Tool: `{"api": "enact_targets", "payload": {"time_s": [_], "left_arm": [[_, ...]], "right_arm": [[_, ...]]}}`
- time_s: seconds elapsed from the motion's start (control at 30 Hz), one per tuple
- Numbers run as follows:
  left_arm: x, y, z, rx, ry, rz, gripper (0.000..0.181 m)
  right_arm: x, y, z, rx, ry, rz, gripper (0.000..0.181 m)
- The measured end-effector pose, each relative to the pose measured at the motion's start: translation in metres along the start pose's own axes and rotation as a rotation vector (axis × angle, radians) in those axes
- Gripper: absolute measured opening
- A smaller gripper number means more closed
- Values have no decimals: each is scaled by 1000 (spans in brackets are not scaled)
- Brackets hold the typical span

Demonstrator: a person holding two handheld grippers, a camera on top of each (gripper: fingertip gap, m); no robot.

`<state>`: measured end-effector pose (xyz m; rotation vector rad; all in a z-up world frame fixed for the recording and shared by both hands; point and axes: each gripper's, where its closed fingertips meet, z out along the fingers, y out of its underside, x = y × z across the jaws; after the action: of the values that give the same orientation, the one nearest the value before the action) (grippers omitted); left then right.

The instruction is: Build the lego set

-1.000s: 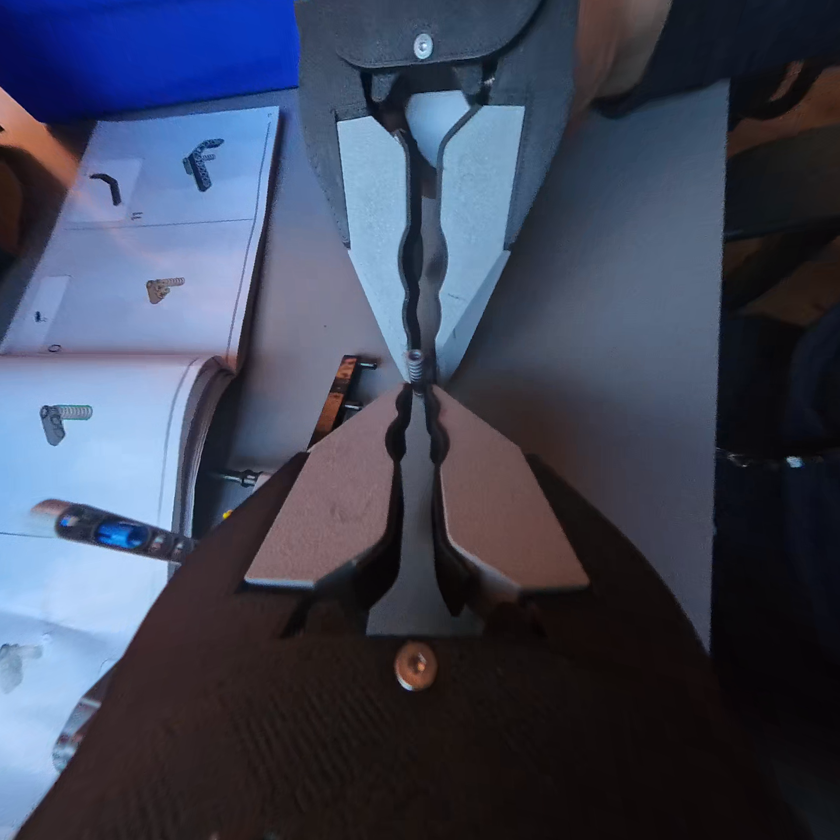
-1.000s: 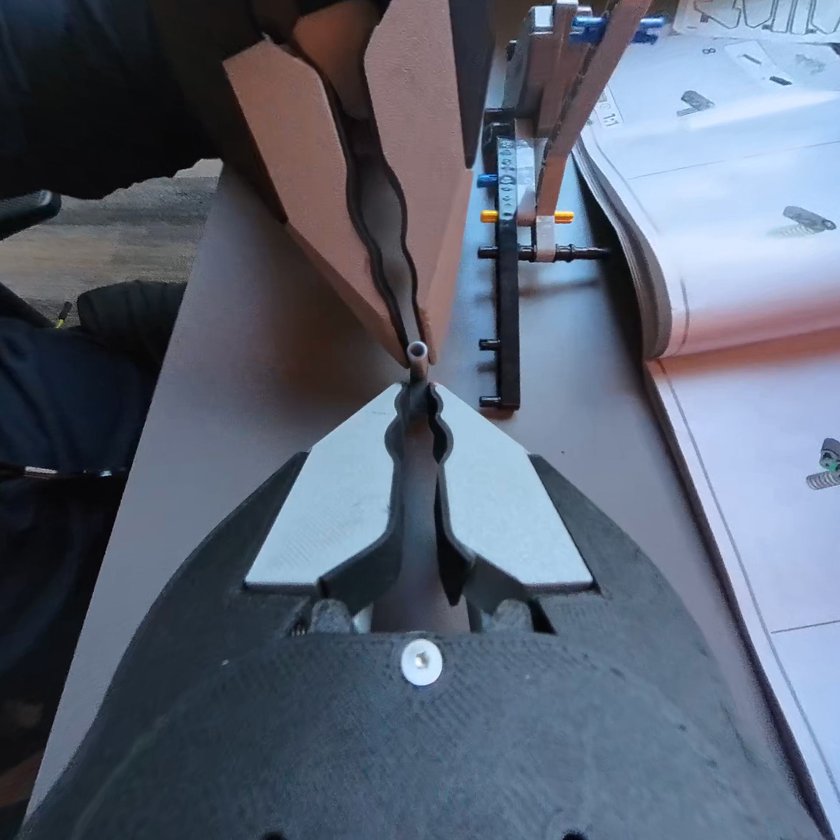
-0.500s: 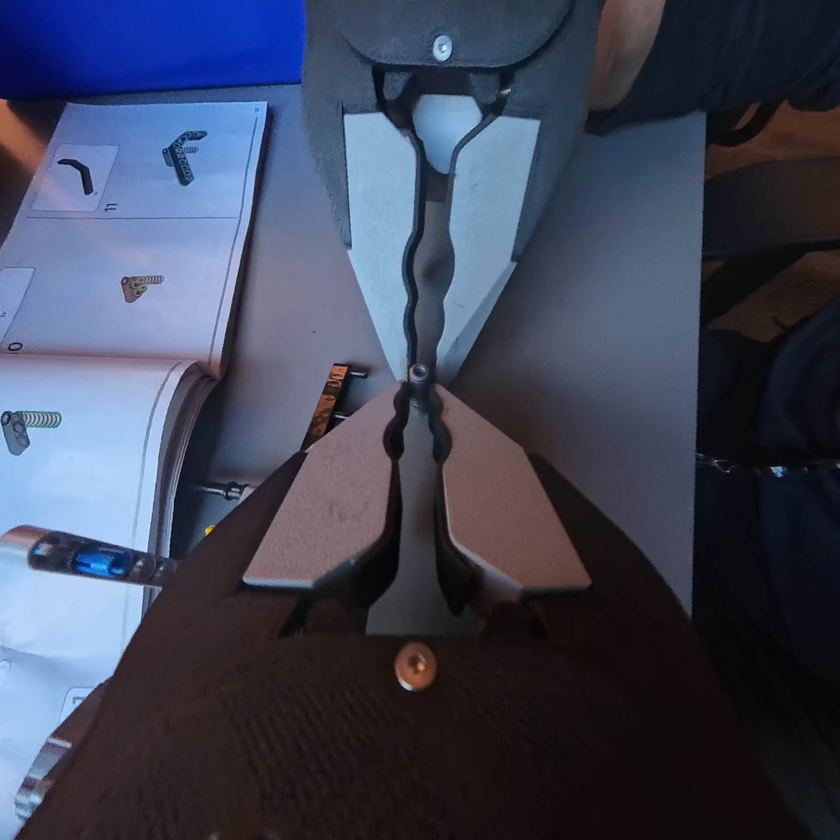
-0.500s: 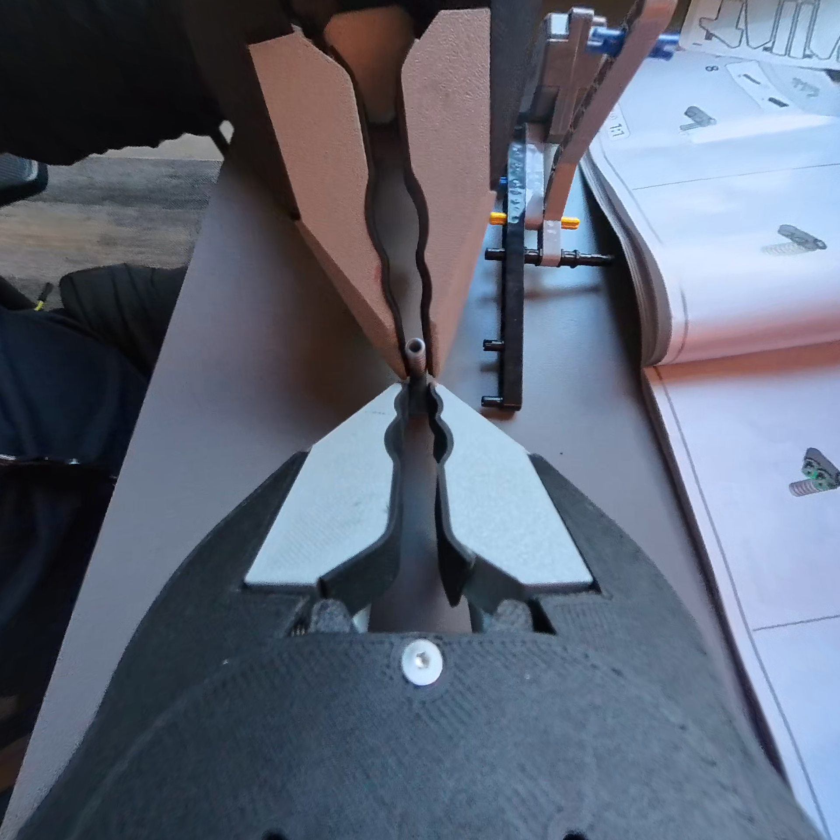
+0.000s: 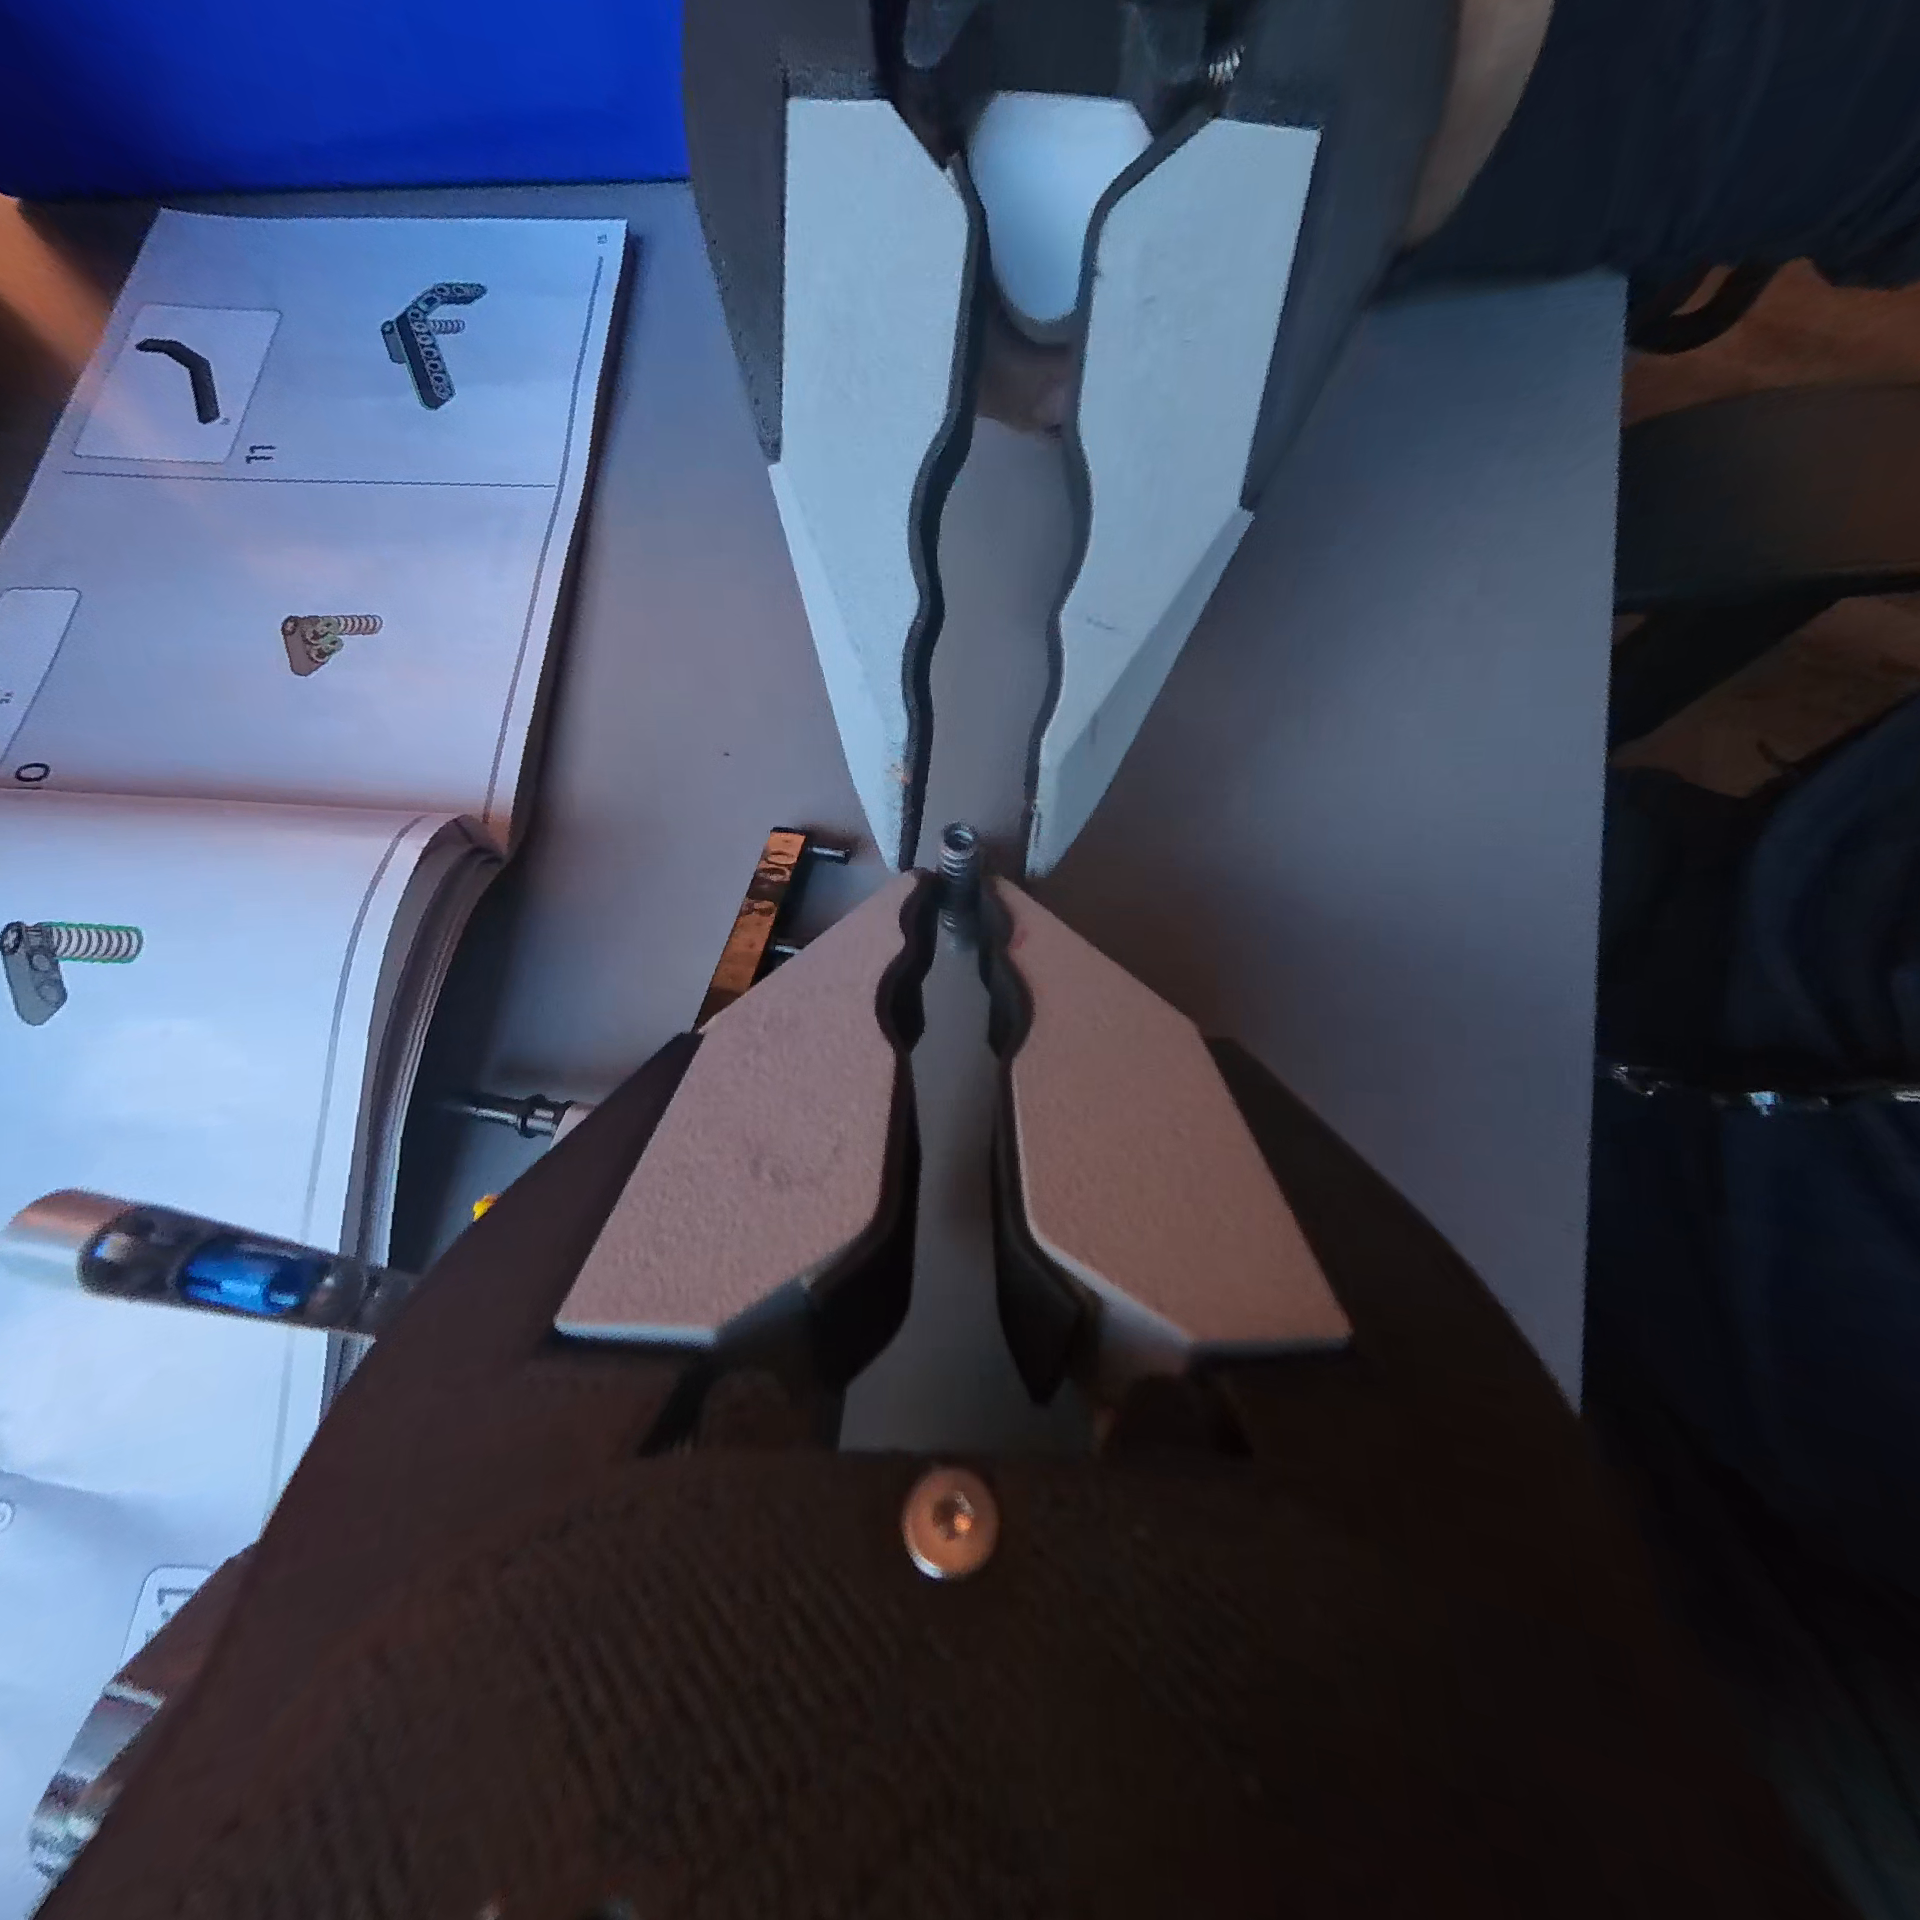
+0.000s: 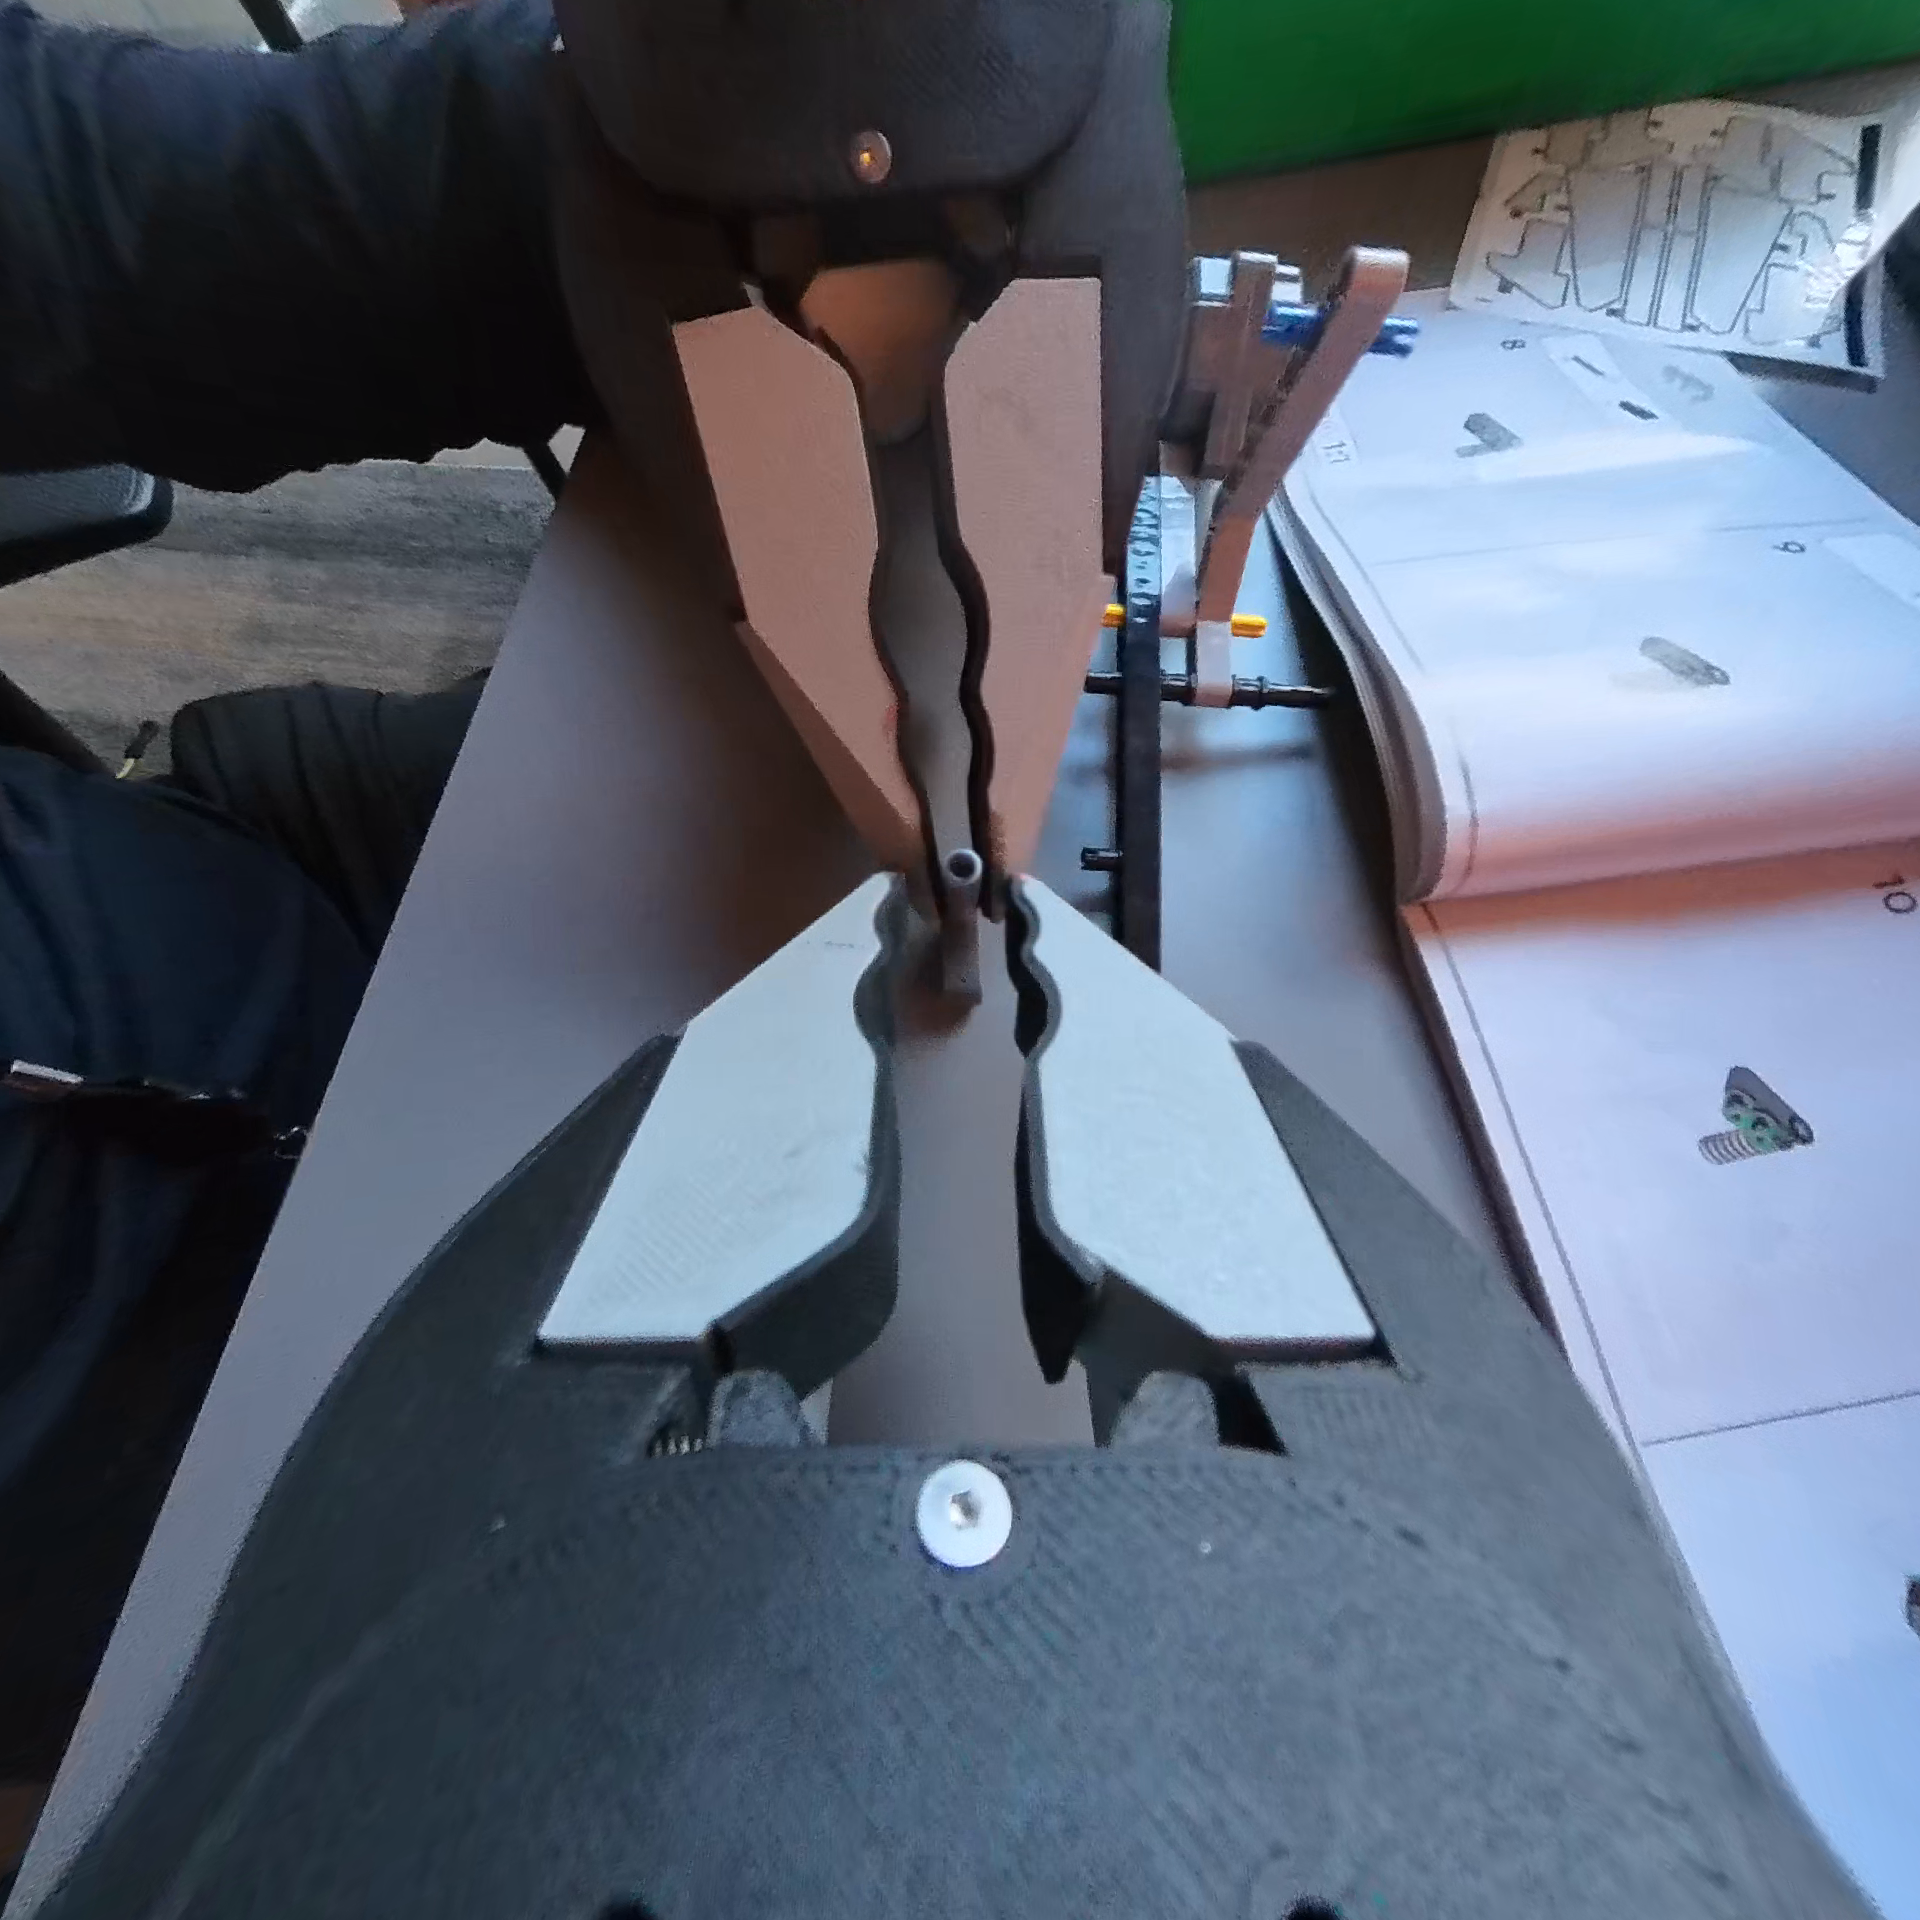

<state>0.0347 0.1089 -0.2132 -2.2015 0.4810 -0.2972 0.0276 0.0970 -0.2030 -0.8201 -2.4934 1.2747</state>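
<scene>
A small grey ribbed tube piece stands upright over the grey table, between the two grippers' tips. My left gripper, with brown fingers, is shut on its lower part. In the right wrist view the same piece pokes out of the left gripper towards the camera. My right gripper, with grey fingers, is open; its tips stand either side of the piece with a gap. It also shows in the left wrist view, tip to tip with the left gripper.
An open instruction booklet lies beside the grippers. A black lego beam with pins lies along it, joined to a grey assembly with a blue pin. A sticker sheet lies beyond. The table edge and a person's legs are close. My two grippers' fingertips are within a few centimetres of each other.
My right gripper has opened and let go of the small grey piece. The left gripper still holds it. Both grippers have stayed tip to tip.
</scene>
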Motion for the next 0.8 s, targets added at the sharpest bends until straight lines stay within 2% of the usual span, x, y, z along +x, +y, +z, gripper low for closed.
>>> {"api": "enact_targets", "payload": {"time_s": [0.1, 0.17, 0.3, 0.5, 0.7, 0.8], "left_arm": [[-1, 0, 0, 0, -3, -11, 6], [-2, 0, 1, 0, 0, -16, 6], [-2, 0, 1, -1, -8, -7, 6], [-4, 1, 0, 0, -2, -41, 6], [-3, 7, -7, 1, 14, -95, 6], [-3, 9, -9, 0, -5, -94, 6]], "right_arm": [[0, -3, -2, 10, 5, -2, 14], [3, -7, -5, 34, 15, 0, 5], [3, -7, -4, 17, 35, -23, 5], [5, -6, -3, -67, 68, -53, 5], [4, -9, 4, -157, 32, -55, 4], [3, -11, 8, -221, 60, -122, 4]]}}
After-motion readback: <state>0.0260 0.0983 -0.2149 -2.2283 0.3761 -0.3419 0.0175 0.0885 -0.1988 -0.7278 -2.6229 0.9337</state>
